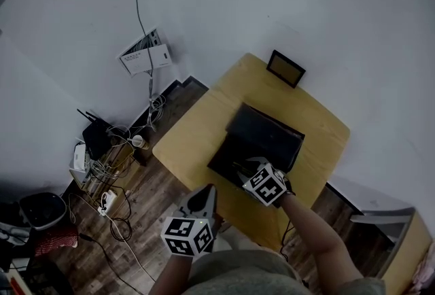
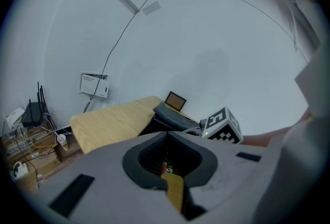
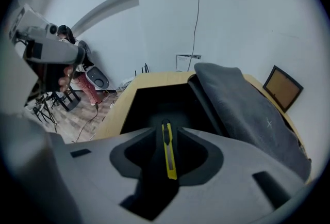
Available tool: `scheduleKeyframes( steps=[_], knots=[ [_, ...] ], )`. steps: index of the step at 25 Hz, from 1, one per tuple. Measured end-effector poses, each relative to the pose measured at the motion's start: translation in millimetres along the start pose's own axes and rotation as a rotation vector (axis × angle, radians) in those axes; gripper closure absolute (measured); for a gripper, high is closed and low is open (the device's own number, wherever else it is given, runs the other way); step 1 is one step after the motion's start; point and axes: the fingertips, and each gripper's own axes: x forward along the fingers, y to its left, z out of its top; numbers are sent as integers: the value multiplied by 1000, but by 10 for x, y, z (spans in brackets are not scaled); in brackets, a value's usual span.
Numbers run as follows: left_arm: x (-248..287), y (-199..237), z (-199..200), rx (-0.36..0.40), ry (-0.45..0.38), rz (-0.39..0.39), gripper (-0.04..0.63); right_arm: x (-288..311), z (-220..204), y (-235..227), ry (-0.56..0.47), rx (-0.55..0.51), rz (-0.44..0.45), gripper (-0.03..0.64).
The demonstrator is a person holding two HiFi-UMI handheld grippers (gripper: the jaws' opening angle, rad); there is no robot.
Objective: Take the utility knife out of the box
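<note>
A black box (image 1: pixel 231 154) stands open on the yellow wooden table (image 1: pixel 194 130), its lid (image 1: pixel 266 132) leaning back. In the right gripper view a yellow utility knife (image 3: pixel 168 152) lies lengthwise in the box (image 3: pixel 154 101), in line with the gap between my jaws. My right gripper (image 3: pixel 165 128) points down into the box's near end (image 1: pixel 251 166) and is open; I cannot tell if it touches the knife. My left gripper (image 1: pixel 205 195) hangs off the table's near edge, jaws together (image 2: pixel 167 134). The right gripper's marker cube (image 2: pixel 221 126) shows ahead of it.
A small framed picture (image 1: pixel 285 67) leans on the wall at the table's far end. Routers, a power strip and cables (image 1: pixel 102 158) crowd the wooden floor at the left. A wall box (image 1: pixel 145 54) hangs above them. A person (image 3: pixel 77 68) stands far off.
</note>
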Motion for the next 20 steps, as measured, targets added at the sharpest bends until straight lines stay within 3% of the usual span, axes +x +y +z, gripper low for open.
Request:
scheduleKeyframes(
  steps=[8,20],
  knots=[
    [24,82,-20,-23,0,16,591,252,-154,-19,94,-42,6,518],
    [-51,159,-59,-42,4,22,591,282,-158,-77,106,-80,-71,561]
  ],
)
